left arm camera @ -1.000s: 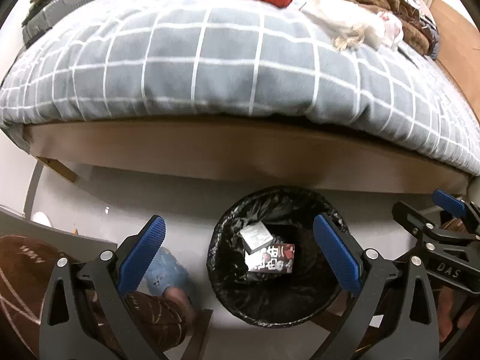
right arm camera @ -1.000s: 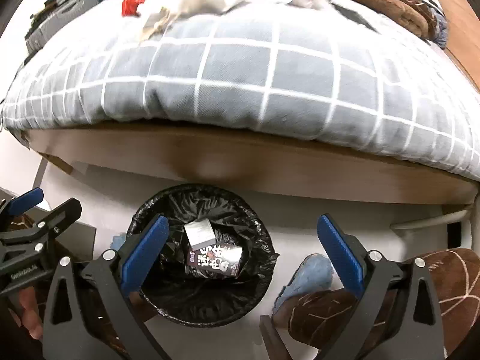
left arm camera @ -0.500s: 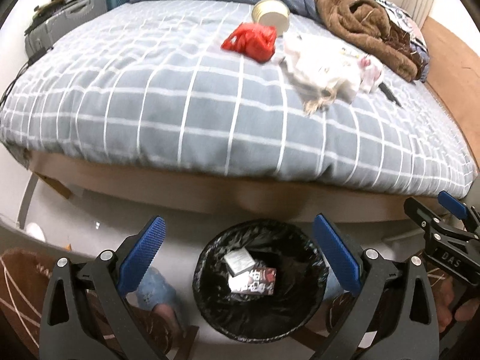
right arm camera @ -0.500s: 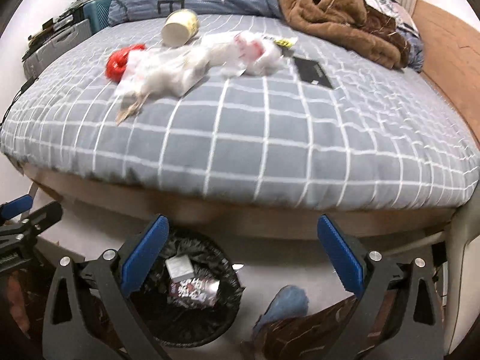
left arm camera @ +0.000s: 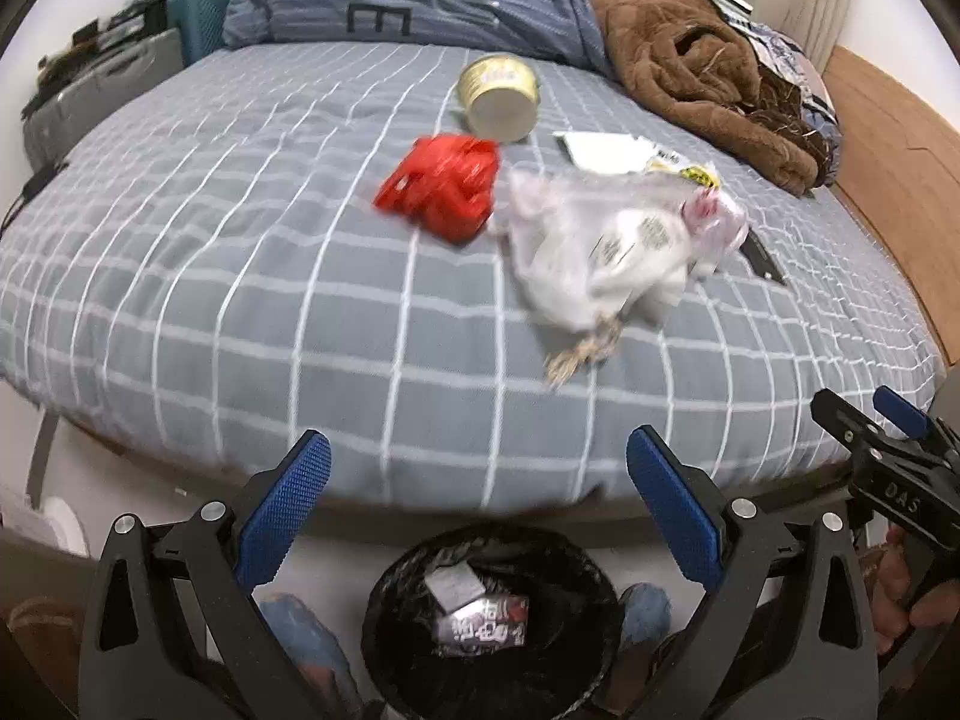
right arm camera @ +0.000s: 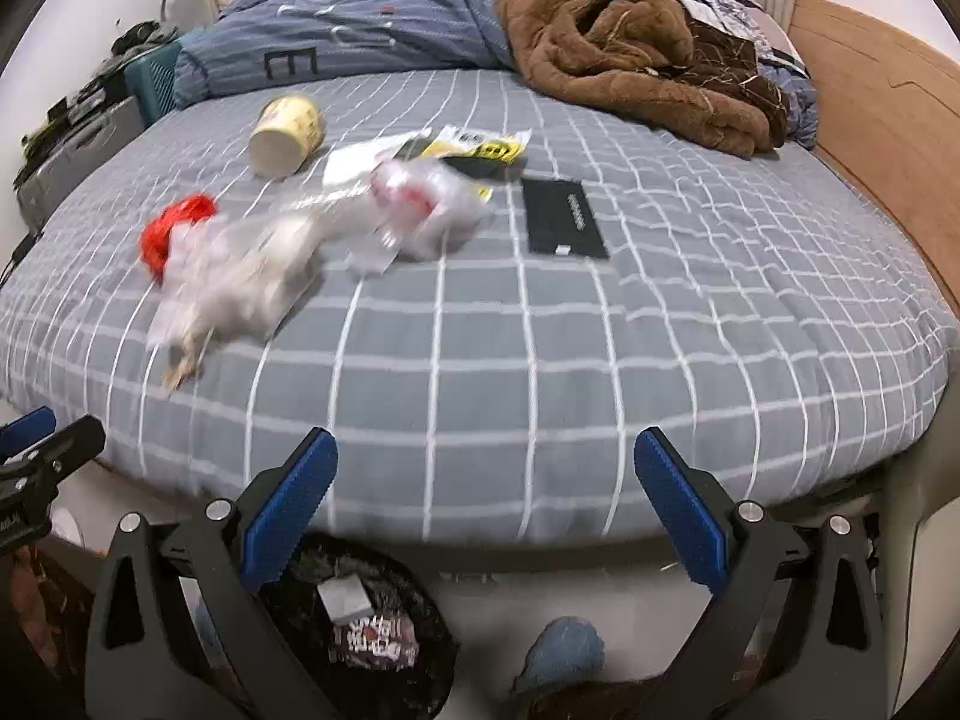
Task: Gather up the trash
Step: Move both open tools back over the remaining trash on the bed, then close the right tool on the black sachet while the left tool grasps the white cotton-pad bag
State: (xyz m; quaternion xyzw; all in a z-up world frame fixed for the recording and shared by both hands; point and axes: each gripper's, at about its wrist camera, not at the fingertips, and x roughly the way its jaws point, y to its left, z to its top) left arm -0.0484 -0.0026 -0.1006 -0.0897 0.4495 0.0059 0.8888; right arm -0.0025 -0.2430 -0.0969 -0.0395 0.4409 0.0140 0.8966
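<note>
Trash lies on the grey checked bed: a red crumpled wrapper, a clear plastic bag, a yellow paper cup on its side, a white and yellow wrapper and a flat black packet. A black-lined trash bin on the floor holds a white card and a dark wrapper. My left gripper is open and empty above the bin. My right gripper is open and empty over the bed's edge, with the bin at its lower left.
A brown fleece blanket and a blue striped duvet lie at the bed's far side. A wooden headboard runs along the right. Grey cases stand at the far left. Blue slippers are on the floor by the bin.
Both grippers have risen and tilted up from the bin towards the bed. The bin has dropped to the bottom of both views, and the trash on the bed now fills them.
</note>
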